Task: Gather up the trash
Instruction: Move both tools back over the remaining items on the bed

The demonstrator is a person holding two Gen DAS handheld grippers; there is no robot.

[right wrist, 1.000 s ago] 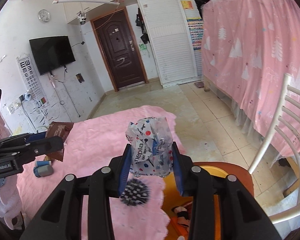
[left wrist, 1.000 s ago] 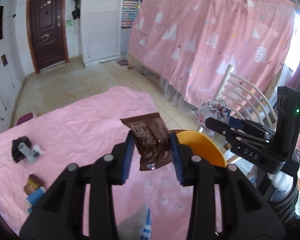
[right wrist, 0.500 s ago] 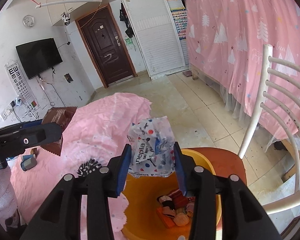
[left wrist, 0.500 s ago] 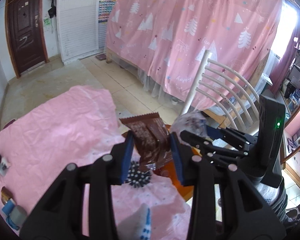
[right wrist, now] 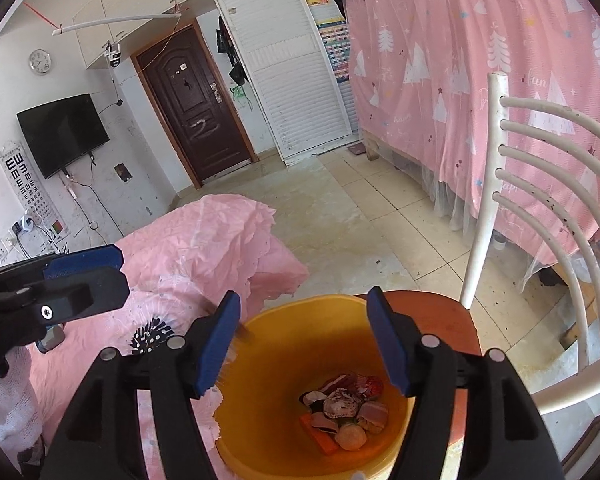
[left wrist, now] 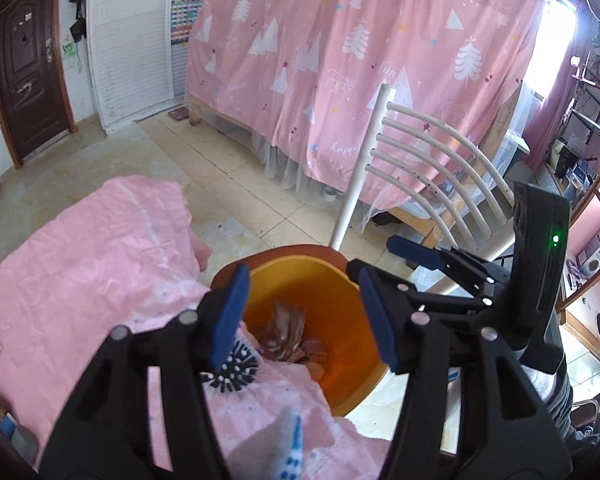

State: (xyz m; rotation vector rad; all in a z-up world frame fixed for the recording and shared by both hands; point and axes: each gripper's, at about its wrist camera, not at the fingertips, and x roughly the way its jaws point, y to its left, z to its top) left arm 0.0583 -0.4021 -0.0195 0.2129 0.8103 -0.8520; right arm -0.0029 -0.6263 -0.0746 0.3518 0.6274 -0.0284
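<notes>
A: Check your left claw (left wrist: 304,316). Its jaws have just been opening and now stand spread, nothing between them, above the round yellow plastic bin (left wrist: 332,276).

B: And your right claw (right wrist: 306,344)?

A: Likewise just opening, now spread and empty over the same bin (right wrist: 284,364). The brown crinkled snack wrapper (left wrist: 284,332) lies inside, among the mixed trash pile (right wrist: 346,408) at the bottom. The bin stands just beside the pink-covered bench (right wrist: 204,248).
</notes>
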